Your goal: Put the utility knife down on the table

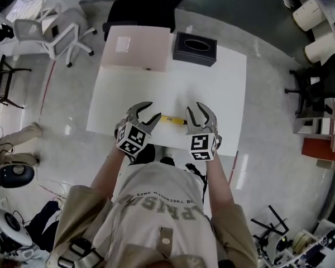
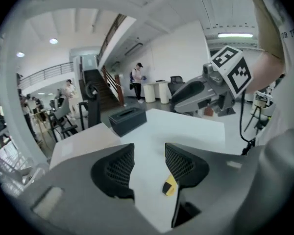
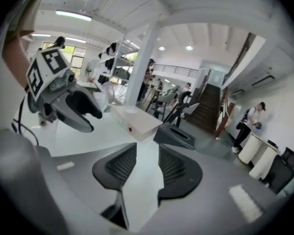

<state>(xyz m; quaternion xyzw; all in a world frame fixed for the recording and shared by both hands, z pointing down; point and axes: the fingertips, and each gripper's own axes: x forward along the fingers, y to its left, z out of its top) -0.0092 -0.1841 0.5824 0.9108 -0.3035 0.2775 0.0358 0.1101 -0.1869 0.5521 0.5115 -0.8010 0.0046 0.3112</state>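
Big open-plan office-cum-lab here! A white table sits on a glossy grey floor, with a black swivel chair at its far edge and a white chair off to the left. Cables and stands crowd the edges. Beyond, a staircase climbs to a railed gallery; strip lights glow overhead and people stand about.

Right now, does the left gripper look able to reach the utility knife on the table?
Probably yes: the left gripper is open and empty, and the utility knife lies uncovered on the table right beside it.
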